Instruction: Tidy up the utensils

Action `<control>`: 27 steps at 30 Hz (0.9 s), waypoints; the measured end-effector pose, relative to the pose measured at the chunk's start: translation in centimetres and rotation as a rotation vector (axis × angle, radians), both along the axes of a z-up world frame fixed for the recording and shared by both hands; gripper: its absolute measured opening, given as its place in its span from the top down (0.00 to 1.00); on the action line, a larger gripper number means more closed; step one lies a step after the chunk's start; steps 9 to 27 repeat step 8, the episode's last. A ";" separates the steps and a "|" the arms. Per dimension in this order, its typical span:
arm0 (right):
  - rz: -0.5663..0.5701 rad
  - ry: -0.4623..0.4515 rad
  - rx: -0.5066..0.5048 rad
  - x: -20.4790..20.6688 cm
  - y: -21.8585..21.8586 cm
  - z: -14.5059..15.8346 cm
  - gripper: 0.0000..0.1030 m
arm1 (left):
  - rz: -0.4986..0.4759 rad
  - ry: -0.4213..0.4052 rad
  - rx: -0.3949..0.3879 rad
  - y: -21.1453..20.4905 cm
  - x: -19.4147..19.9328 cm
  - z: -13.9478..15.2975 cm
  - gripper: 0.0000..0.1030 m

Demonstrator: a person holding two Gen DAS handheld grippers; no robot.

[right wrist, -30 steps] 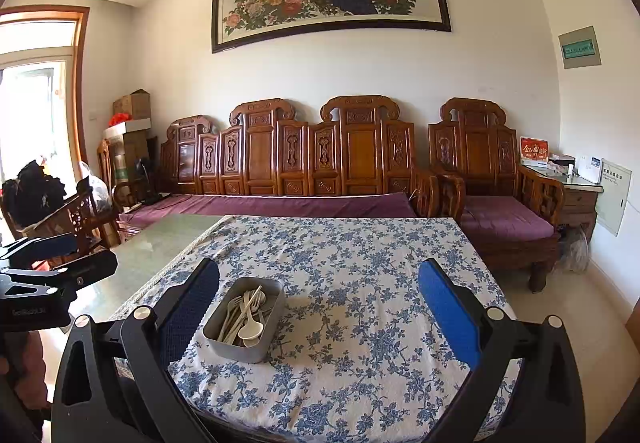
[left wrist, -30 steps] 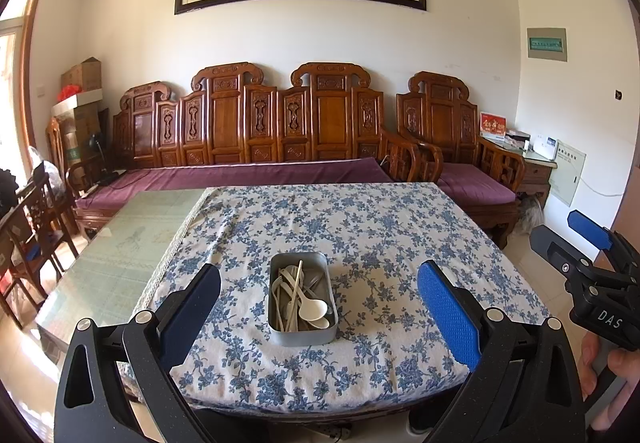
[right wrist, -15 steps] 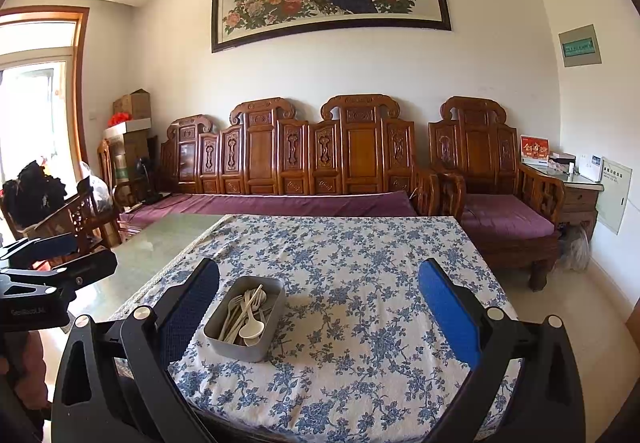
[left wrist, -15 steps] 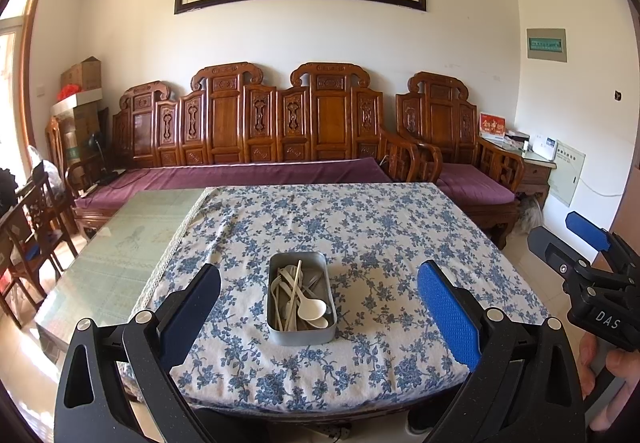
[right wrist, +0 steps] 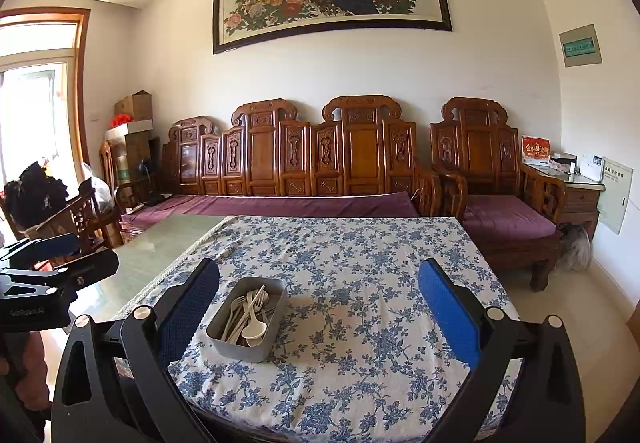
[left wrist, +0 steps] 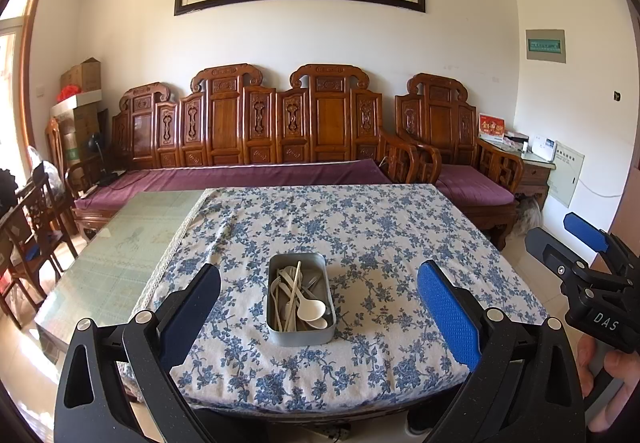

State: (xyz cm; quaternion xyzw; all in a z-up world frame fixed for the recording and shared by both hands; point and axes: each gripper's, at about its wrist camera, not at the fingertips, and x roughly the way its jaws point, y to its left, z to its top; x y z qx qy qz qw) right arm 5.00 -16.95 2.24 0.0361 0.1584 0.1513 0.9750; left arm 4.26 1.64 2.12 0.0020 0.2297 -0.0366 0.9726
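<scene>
A grey metal tin [left wrist: 301,335] sits near the front of a table with a blue floral cloth [left wrist: 360,227]. It holds several pale utensils, among them a white spoon [left wrist: 310,309], forks and a chopstick. In the right wrist view the tin [right wrist: 240,345] lies front left, with the spoon [right wrist: 254,331] in it. My left gripper [left wrist: 318,307] is open and empty, held in front of the table with the tin between its fingers in view. My right gripper [right wrist: 318,305] is open and empty, to the right of the tin. It also shows in the left wrist view [left wrist: 576,243].
The cloth leaves a bare green glass strip [left wrist: 120,243] on the table's left. A carved wooden sofa with purple cushions [left wrist: 248,175] stands behind the table, an armchair [left wrist: 472,191] at back right, wooden chairs [left wrist: 28,219] at left. The floor [right wrist: 560,307] lies to the right.
Almost nothing has changed. Both views drift very slightly; the tin and utensils have not moved and both grippers stay open.
</scene>
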 end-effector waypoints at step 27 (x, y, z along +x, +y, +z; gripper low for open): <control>-0.001 0.000 0.000 0.0 0.0 0.0 0.03 | 0.000 -0.001 0.000 0.0 0.0 0.1 0.08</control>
